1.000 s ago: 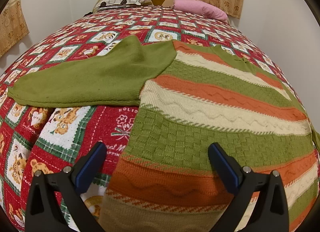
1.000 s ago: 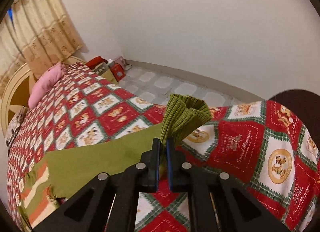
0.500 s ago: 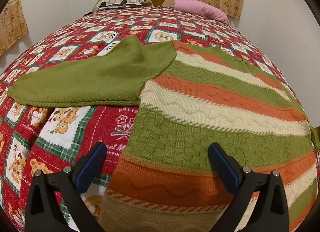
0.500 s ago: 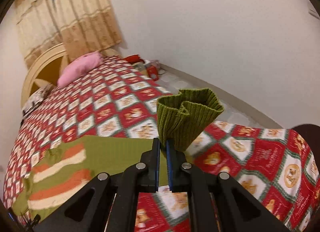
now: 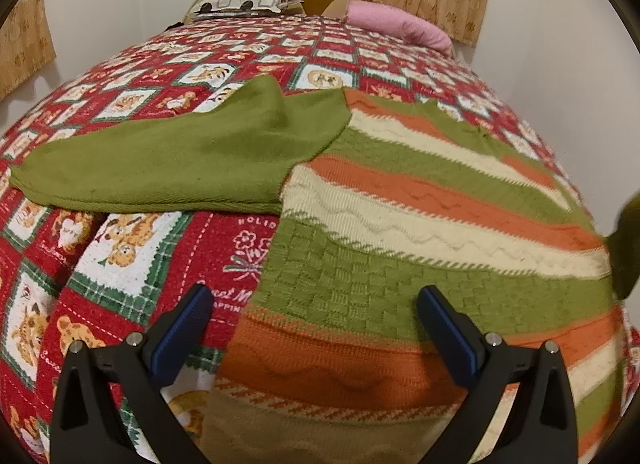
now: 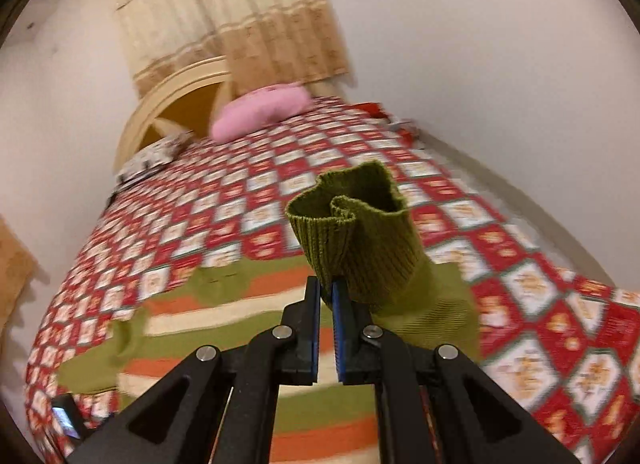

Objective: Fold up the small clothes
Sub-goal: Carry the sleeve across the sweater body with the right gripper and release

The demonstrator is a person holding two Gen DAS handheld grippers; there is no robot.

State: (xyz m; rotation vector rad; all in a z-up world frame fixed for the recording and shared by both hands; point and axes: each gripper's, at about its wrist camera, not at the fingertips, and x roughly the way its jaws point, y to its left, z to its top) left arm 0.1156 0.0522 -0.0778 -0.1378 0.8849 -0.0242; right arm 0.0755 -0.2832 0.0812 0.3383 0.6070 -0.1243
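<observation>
My right gripper (image 6: 326, 296) is clamped on the ribbed cuff (image 6: 352, 232) of the sweater's (image 5: 420, 232) right sleeve, and the cuff stands up above the jaws, clear of the bed. The sweater itself lies flat on the quilt (image 5: 132, 248), striped in green, orange and cream, with its hem nearest me and its left sleeve (image 5: 172, 164) spread out flat to the side across the quilt. My left gripper (image 5: 312, 324) hangs over the hem with its jaws wide apart, holding nothing, and I cannot tell whether it touches the knit. I judge this to be the first fold: the right sleeve is being carried in over the body. Next I need to swing the cuff across the striped front, lay it down so the sleeve rests straight and flat, then let go; after that the left sleeve wants the same treatment, and my free left gripper is well placed to take it or to pin the hem. The risk is that the thick knit bunches at the shoulder. On the quilt, beside the hem, I can read "HOLID" above a stitched flower, and below it part of a script word beginning "M" and "APPIN"; the rest is hidden under the sweater.
</observation>
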